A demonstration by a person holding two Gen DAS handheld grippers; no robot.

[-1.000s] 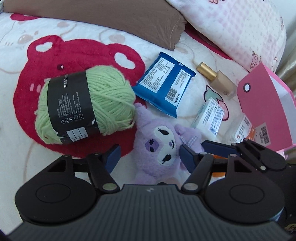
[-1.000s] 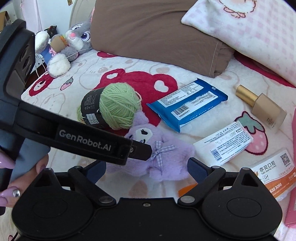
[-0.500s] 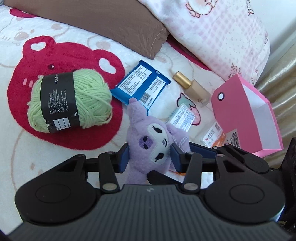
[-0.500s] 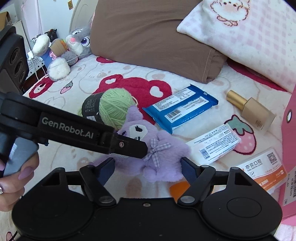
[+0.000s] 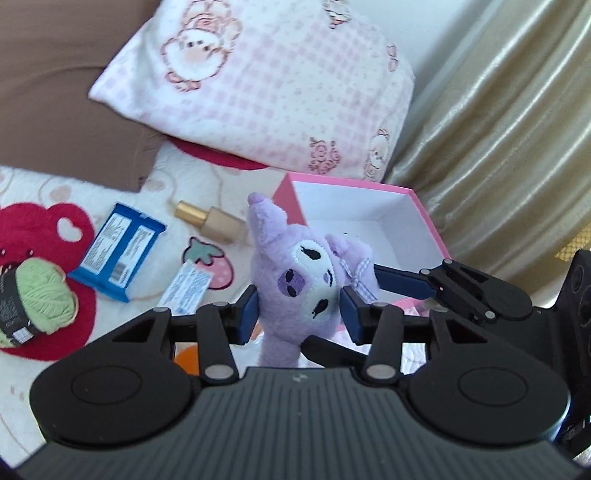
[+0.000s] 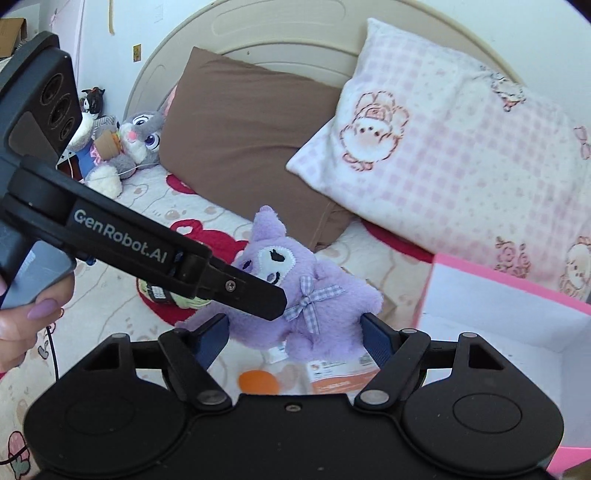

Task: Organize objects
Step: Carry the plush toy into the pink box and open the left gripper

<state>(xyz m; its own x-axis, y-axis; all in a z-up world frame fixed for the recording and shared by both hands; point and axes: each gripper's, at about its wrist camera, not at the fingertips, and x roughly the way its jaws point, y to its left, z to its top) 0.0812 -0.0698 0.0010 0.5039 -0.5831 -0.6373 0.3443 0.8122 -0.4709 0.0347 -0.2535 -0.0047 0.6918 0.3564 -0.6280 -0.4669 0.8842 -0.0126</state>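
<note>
White fleece bedding (image 5: 22, 398) printed with red bear heads and small strawberries covers the bed, with a brown pillow (image 6: 236, 147) and a pink-and-white checked pillow (image 6: 461, 147) propped against the cream headboard (image 6: 280, 33) and a gold satin curtain (image 5: 509, 140) hanging to one side. Lifted clear of the bedding is a fluffy lilac plush toy with a white face patch and a checked bow (image 5: 295, 288), gripped from two sides: the left gripper (image 5: 297, 310) has its blue pads pressed against the toy's head, and the right gripper (image 6: 293, 334) has its jaws closed on the toy's lower body and legs. In the right wrist view the left gripper's black finger crosses in front of the toy's face, and a hand (image 6: 22, 325) with lilac-painted nails wraps its handle. An open pink cardboard box with a white inside (image 5: 369, 218) sits just beyond the toy, near the checked pillow. Scattered on the bedding are a ball of light green yarn with a black paper band (image 5: 40, 299), a blue foil packet with white labels (image 5: 118, 251), a beige glass bottle with a gold cap (image 5: 214, 221), a white printed sachet (image 5: 186, 288), an orange-and-white card packet (image 6: 340, 380) and a small orange round thing (image 6: 258, 382) too blurred to make out. A grey stuffed rabbit (image 6: 140, 136) leans beside the brown pillow.
</note>
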